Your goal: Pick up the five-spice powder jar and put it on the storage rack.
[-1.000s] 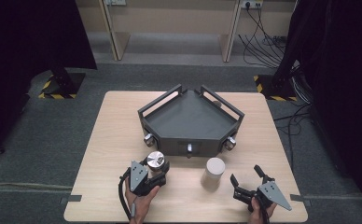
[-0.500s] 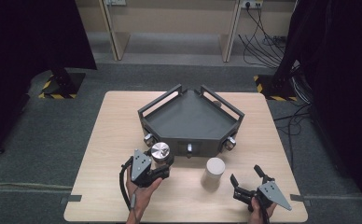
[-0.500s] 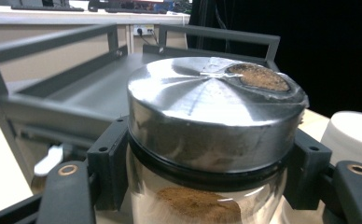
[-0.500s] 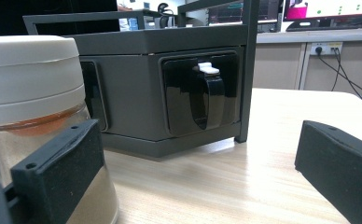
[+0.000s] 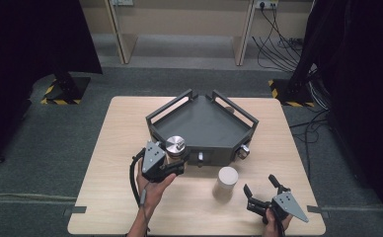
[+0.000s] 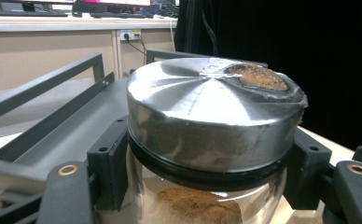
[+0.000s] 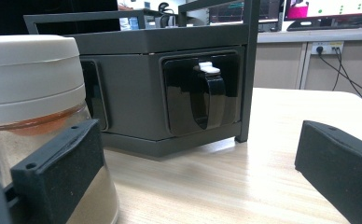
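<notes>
A glass jar with a steel lid (image 5: 175, 144) (image 6: 207, 112), holding brown powder, is lifted off the table at the front left corner of the dark grey rack (image 5: 199, 121). My left gripper (image 5: 172, 159) (image 6: 202, 186) is shut on it just below the lid. A second jar with a white lid (image 5: 226, 181) (image 7: 30, 93) stands on the table in front of the rack. My right gripper (image 5: 262, 193) (image 7: 193, 186) rests open near the front right, its jaws pointing toward the white-lidded jar, which sits just beyond its left jaw.
The rack (image 7: 170, 70) has raised rails around its top shelf and drawer-like fronts with a black clip handle (image 7: 209, 98). The wooden table (image 5: 120, 148) ends close behind my hands. Cables (image 5: 283, 44) and stand bases lie on the floor beyond.
My left gripper has risen and moved toward the rack, carrying the steel-lidded jar up to the level of the rack's front left corner. The right gripper has stayed put.
</notes>
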A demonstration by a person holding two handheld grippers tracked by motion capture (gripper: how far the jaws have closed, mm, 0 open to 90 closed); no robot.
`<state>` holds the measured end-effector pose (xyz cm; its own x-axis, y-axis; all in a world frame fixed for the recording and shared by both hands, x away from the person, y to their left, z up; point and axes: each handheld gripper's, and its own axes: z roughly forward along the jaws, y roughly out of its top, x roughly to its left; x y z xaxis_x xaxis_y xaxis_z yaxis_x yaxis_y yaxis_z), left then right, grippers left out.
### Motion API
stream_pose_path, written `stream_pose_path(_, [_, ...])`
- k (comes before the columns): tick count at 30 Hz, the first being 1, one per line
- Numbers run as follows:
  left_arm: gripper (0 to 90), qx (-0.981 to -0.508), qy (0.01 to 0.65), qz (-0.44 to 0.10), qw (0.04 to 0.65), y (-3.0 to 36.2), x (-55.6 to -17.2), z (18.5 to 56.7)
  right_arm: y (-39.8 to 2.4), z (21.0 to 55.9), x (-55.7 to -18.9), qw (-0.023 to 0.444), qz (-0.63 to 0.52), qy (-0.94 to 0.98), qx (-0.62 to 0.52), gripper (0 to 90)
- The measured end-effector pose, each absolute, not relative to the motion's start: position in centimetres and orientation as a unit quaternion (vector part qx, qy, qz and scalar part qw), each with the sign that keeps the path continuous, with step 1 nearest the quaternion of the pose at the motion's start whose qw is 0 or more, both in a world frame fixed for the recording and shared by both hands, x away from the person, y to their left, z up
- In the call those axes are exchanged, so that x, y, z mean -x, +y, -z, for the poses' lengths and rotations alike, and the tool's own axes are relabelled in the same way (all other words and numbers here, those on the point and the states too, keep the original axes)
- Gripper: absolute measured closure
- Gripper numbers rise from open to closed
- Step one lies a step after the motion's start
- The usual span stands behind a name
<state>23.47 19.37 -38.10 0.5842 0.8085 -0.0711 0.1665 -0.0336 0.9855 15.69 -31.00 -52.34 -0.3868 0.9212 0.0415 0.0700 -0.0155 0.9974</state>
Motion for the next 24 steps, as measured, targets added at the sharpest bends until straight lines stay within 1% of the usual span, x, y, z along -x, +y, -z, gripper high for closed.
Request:
stream_pose_path(12, [30.6,-0.665,0.365,-0.281,0.588,18.7,-25.9,36.0,-31.0,52.3,-15.7,0.367,-0.58,0.598,-0.414,1.4])
stream_pose_path(24, [30.6,-0.658,0.38,-0.288,0.583,17.6,-28.3,35.4,-31.0,52.3,-15.7,0.367,-0.58,0.598,-0.414,1.4])
